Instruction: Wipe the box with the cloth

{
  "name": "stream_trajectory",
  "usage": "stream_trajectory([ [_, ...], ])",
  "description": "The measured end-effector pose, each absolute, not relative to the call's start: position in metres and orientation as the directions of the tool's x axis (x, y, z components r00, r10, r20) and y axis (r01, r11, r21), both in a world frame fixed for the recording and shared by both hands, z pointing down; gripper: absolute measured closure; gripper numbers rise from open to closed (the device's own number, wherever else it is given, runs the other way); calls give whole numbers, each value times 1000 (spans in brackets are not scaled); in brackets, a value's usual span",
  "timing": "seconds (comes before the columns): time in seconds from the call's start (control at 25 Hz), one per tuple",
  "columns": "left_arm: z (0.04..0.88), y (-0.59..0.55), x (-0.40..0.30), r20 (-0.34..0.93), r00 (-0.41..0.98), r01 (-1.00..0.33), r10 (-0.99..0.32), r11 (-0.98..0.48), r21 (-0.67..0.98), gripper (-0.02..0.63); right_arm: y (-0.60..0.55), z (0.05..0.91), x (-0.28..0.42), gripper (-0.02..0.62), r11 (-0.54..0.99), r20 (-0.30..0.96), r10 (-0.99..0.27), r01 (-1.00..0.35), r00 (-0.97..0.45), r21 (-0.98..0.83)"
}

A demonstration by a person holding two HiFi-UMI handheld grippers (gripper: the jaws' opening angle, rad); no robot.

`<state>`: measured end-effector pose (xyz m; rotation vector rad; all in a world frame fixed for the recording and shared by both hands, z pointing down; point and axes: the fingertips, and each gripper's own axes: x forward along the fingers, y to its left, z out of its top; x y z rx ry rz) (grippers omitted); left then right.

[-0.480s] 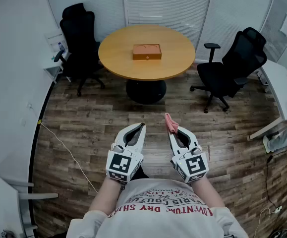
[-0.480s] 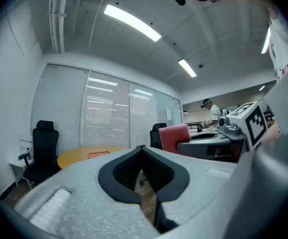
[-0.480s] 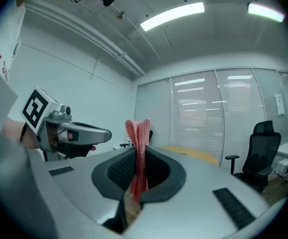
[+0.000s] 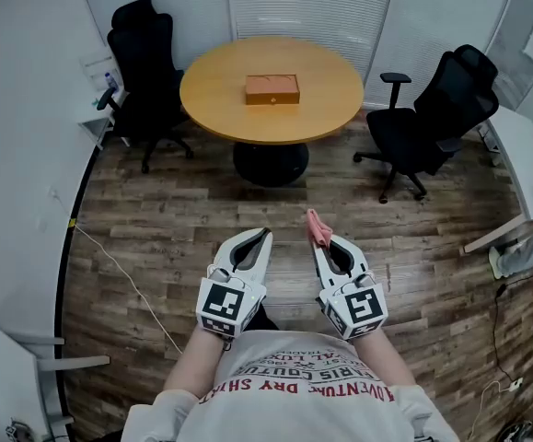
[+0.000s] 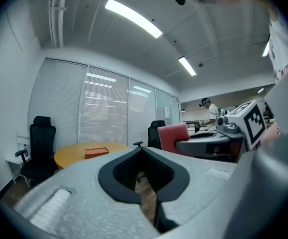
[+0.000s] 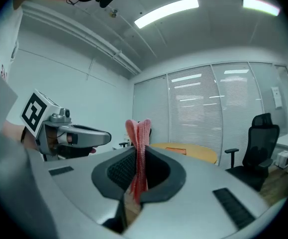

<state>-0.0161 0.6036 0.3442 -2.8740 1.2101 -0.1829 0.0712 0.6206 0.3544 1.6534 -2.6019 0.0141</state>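
Open room: You are standing well back from the round wooden table [image 4: 202, 109], and a broad stretch of wood-plank floor [image 4: 156, 228] is lying between it and both grippers.
Edges: A black office chair [image 4: 142, 63] is sitting at the table's left edge. A second black office chair [image 4: 436, 118] is standing off to the table's right, and a white desk [image 4: 524, 168] is running along the right side.
Left gripper: You are holding the left gripper [image 4: 265, 233] with its jaws pressed together on nothing.
Right gripper: The right gripper [image 4: 316, 239] is pinching the pink cloth [image 4: 318, 226], with a fold sticking out beyond the tips.
Box: The orange rectangular box [image 4: 272, 89] is resting at the table's middle, well apart from the cloth.
Hard to make out: The dark mark on the box's near side is showing too small to identify, and the frame is cutting off the white desk.
Room: White blinds [image 4: 303, 3] are covering the far wall, and a thin cable [image 4: 123, 279] is trailing across the floor at left.
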Motion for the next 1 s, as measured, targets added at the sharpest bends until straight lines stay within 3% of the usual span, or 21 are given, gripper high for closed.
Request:
stream_trajectory([
  [0.4, 361, 554, -23, 153, 684, -716, -713, -697, -47, 597, 568, 374, 82, 568, 350, 149, -926, -937, -347, -7],
  [1.0, 344, 376, -81, 111, 705, -704, -700, -710, -7, 597, 401, 377, 38, 566, 275, 237, -934, -961, -269, -6],
])
